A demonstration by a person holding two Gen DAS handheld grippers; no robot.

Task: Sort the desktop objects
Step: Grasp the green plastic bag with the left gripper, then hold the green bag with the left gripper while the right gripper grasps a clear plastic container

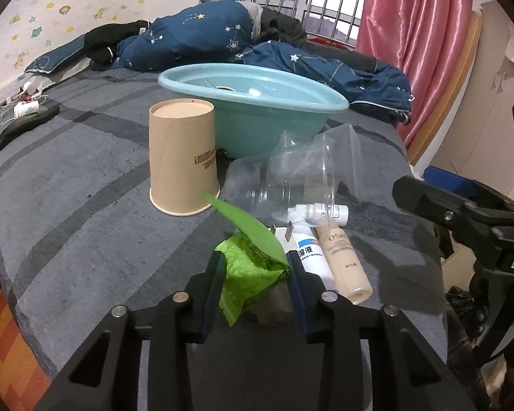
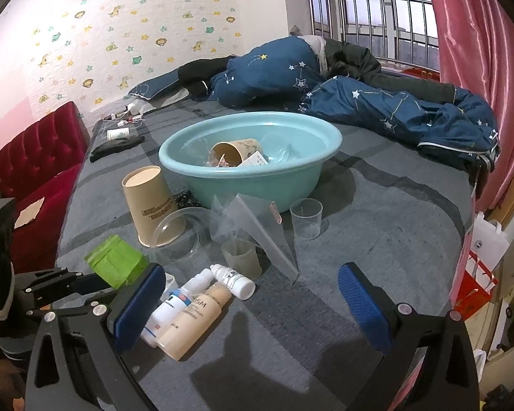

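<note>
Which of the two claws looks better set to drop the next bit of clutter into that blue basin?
The left, probably. The left gripper is closed on the green bag, ready to carry to the basin. The right gripper is open and empty above the bottles.

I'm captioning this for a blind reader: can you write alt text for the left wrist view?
The left claw grips a crumpled green bag above a grey striped blanket. Ahead stand an upside-down paper cup, a light blue basin, clear plastic containers and small bottles.
</note>
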